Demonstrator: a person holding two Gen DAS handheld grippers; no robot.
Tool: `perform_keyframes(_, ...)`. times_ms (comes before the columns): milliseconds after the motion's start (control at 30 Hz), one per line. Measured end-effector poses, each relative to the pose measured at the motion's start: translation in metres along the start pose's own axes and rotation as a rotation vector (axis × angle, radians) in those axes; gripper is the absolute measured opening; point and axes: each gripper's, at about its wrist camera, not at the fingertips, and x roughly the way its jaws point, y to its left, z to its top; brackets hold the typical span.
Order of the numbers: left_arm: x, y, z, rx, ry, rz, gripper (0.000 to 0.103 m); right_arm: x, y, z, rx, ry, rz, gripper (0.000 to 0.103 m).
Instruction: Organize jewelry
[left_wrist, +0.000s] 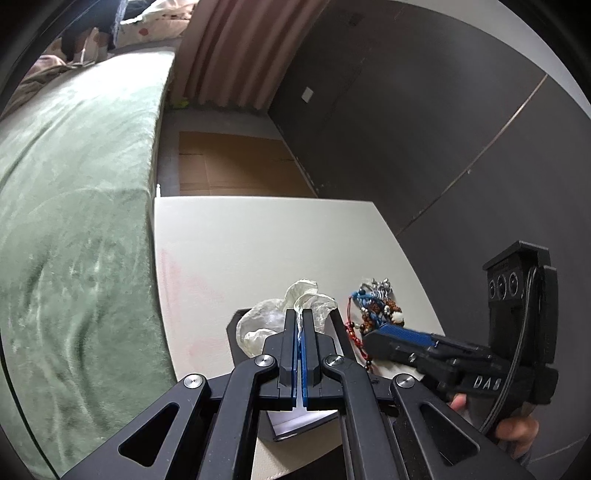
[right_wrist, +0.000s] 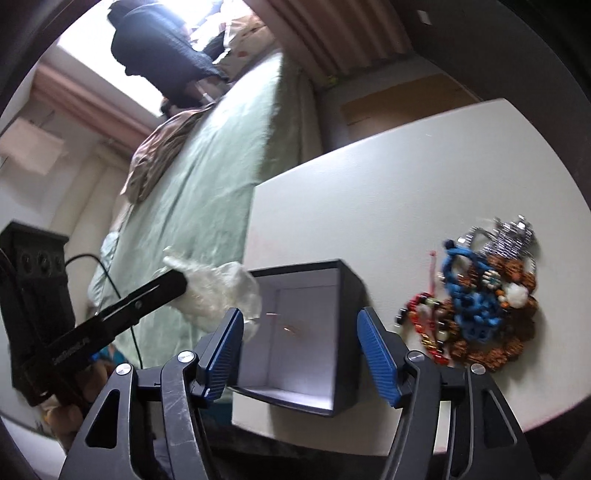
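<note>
Holding crumpled tissue (left_wrist: 288, 314) pinched in left gripper (left_wrist: 300, 321), above the box (right_wrist: 347, 288) left edge. Right gripper (right_wrist: 301, 347) gapes wide, holding nothing, over the box. Jewelry (right_wrist: 480, 295) heap lies on table (right_wrist: 369, 192), right of the box; right gripper nearer.

Black box (right_wrist: 347, 295), pale grey inside — blue cord bracelet (right_wrist: 471, 295), red beads (right_wrist: 421, 306), green bedspread (left_wrist: 74, 184).

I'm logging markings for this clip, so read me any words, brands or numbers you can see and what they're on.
"DAS": on the right gripper body, left wrist view.
White lettering on the left gripper body, right wrist view: too blurred to read.
Nothing readable on the box or jewelry pile.
</note>
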Motion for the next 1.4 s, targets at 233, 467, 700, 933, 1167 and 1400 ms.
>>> perform_keyframes(233,0.025,-0.014,-0.001,0.041,0.105,0.003,0.032,-0.029,-0.02,0.003,0.032,-0.065,-0.067,0.065)
perform_keyframes(467,0.026,-0.033,0.001,0.056,0.059,-0.011,0.077,-0.06,-0.05,0.004,0.085,-0.115,-0.087,0.065)
perform_keyframes(700,0.053,-0.064,0.0,0.098,0.094,-0.022,0.077,-0.079,-0.085,-0.004,0.148,-0.091,-0.151,0.065)
perform_keyframes(933,0.08,-0.093,-0.002,0.14,0.126,-0.034,0.069,-0.094,-0.123,-0.011,0.246,-0.091,-0.182,0.065)
perform_keyframes(1167,0.116,-0.109,-0.004,0.133,0.194,-0.032,0.05,-0.108,-0.149,-0.017,0.293,-0.101,-0.202,0.065)
perform_keyframes(1400,0.144,-0.115,-0.007,0.119,0.239,-0.012,0.042,-0.112,-0.166,-0.02,0.321,-0.099,-0.213,0.065)
